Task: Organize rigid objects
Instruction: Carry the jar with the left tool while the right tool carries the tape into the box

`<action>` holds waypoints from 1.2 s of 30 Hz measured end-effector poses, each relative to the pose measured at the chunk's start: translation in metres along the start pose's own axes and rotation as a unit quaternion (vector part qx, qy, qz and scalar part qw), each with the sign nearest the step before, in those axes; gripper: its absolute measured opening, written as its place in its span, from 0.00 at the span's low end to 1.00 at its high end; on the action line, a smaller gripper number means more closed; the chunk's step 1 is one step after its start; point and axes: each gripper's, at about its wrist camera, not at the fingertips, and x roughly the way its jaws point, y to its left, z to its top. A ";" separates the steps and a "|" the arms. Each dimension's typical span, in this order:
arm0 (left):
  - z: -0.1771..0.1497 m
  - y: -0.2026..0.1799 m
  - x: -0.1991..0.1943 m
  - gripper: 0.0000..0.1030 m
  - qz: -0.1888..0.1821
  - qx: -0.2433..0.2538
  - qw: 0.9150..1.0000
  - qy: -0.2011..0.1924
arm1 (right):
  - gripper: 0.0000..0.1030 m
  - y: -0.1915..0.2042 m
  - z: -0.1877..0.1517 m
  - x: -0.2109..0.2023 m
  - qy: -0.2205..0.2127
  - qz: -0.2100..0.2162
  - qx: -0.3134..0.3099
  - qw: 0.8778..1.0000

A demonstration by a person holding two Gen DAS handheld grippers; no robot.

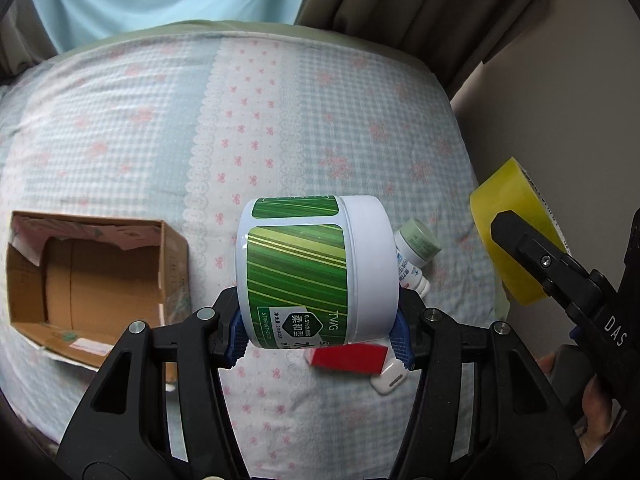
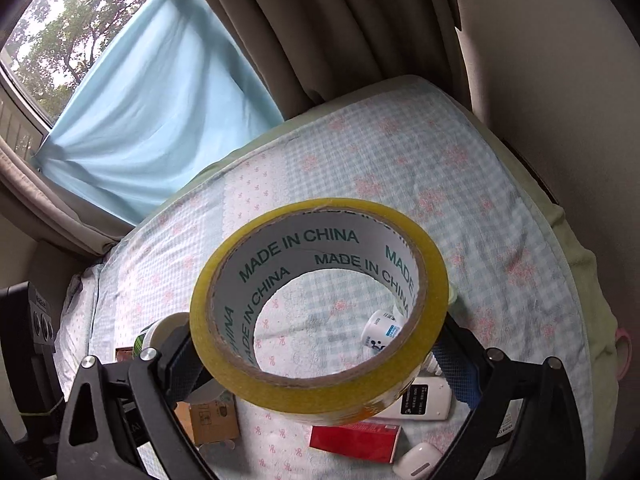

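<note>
My left gripper [image 1: 320,334] is shut on a white jar with a green striped label [image 1: 312,268], held above the bed. An open cardboard box [image 1: 96,276] lies on the bed to the left of it. My right gripper [image 2: 320,356] is shut on a yellow roll of tape [image 2: 320,308], held above the bed; the roll and one right finger also show at the right of the left wrist view [image 1: 516,236]. Below lie a red box [image 1: 348,358] [image 2: 354,440], a small white bottle [image 1: 414,256] [image 2: 380,332] and a white earbud case [image 1: 390,380] [image 2: 418,462].
The bed has a checked sheet with pink bows [image 1: 248,120]. A white device with a black label [image 2: 424,400] lies by the red box. Brown curtains [image 2: 320,20] and a blue cloth [image 2: 152,112] hang behind the bed. A wall [image 1: 560,120] is at the right.
</note>
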 end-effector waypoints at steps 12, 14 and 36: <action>-0.016 0.154 -0.131 0.51 0.023 0.005 0.999 -0.045 | 0.95 0.170 -0.051 -0.053 0.020 0.010 -0.123 0.992; -0.018 0.182 -0.143 0.51 0.023 0.008 0.999 -0.042 | 0.95 0.196 -0.060 -0.051 0.029 0.009 -0.130 0.991; -0.006 0.352 -0.021 0.51 0.024 0.050 0.995 0.084 | 0.95 0.314 -0.137 0.138 0.202 -0.052 -0.226 0.951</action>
